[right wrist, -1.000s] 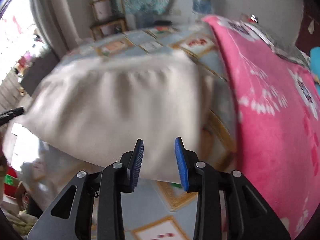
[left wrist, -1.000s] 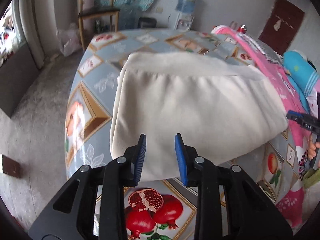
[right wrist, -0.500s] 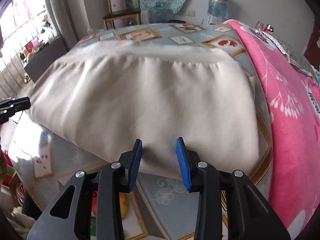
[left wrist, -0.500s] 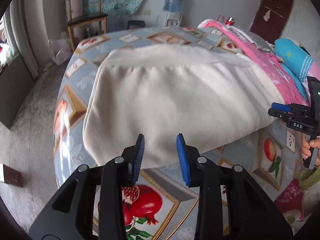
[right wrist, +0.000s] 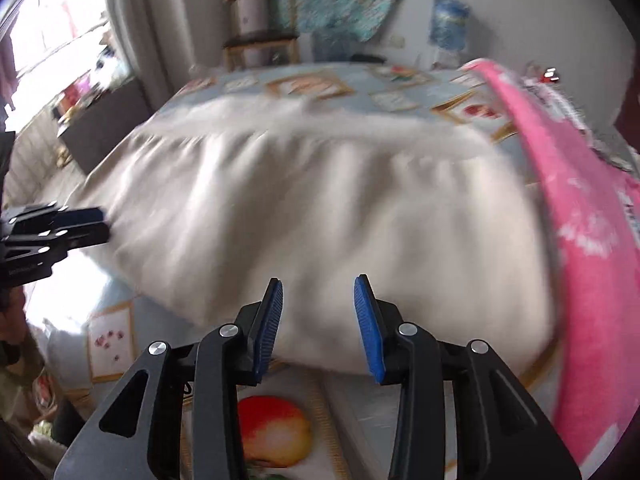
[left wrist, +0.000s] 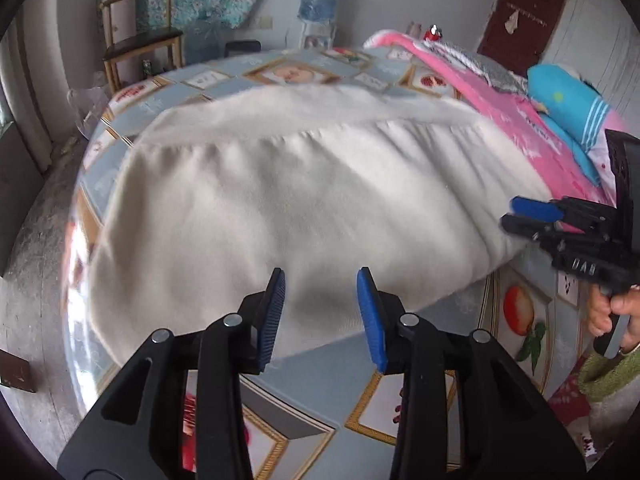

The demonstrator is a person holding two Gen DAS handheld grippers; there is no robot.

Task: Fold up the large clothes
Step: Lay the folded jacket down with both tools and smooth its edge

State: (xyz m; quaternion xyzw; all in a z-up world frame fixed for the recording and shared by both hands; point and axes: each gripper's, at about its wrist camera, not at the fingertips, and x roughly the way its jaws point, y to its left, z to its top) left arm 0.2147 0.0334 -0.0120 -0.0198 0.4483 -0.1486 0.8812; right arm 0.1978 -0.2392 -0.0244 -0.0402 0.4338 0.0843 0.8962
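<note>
From my left wrist, my left tongs point(left wrist: 320, 312) are part open with the jaws opening, nothing between the pads; they hang over the near hem of the cream garment point(left wrist: 304, 192). It lies folded and spread across the fruit-patterned tablecloth point(left wrist: 432, 412) on the surface, its gathered band running across the far side. My right tongs point(left wrist: 528, 216) show at the garment's right end, close to the cloth, touching or not I cannot tell. To do this fold well, I judge I should bite the near hem squarely, both layers, level with the other hand. Open cloth-covered surface lies nearer me; the surface's left edge drops to the floor

From my right wrist, blurred, my right tongs point(right wrist: 318, 312) are likewise part open and empty, over the near hem. The pink blanket point(right wrist: 592, 240) crowds the garment's right side, so I would keep clear of it. My left tongs point(right wrist: 68, 220) sit at the left end
</note>
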